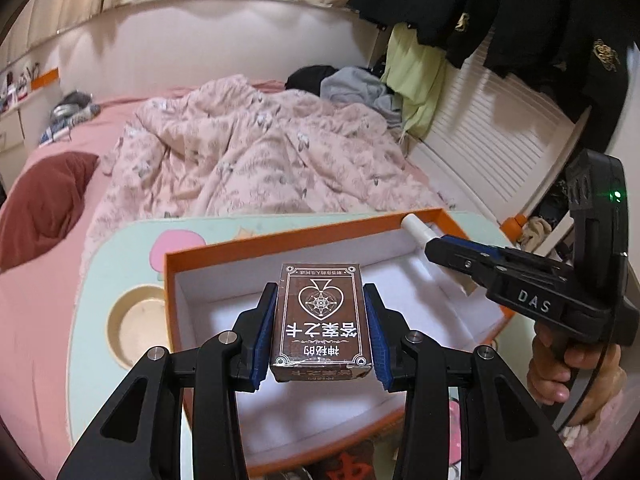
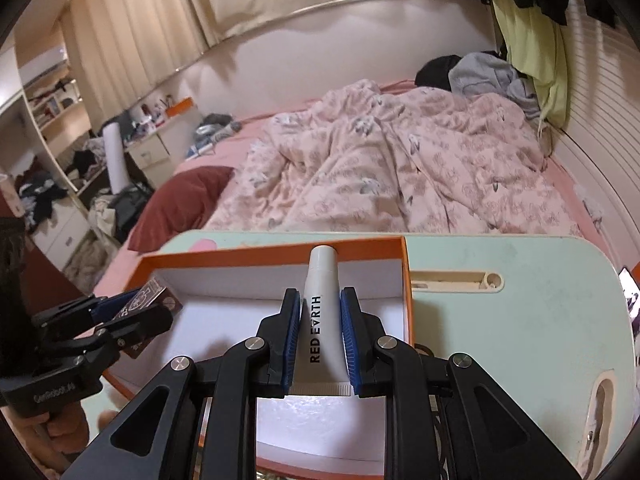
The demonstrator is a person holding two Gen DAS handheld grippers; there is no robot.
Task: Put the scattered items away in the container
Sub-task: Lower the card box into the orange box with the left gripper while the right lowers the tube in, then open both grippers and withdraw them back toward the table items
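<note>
Hovering over the orange box (image 1: 288, 236), the left gripper (image 1: 322, 320) is pinching a brown card pack (image 1: 320, 316) by its long sides, while the right gripper (image 2: 320, 332) is squeezing a white tube (image 2: 322, 312) near the box's far wall. Both are crowding one opening (the box looks empty), so a hasty release is risking a collision or a tube bouncing out.

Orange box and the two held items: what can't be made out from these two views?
- Orange box, near wall: cut off by the lower edge and hidden behind the tongs in both wrist views.
- Box floor under the brown card box, left wrist view: covered by the card box.
- White tube, crimped end: partly behind the pads, right wrist view.
- Shelf clutter: too small.
</note>
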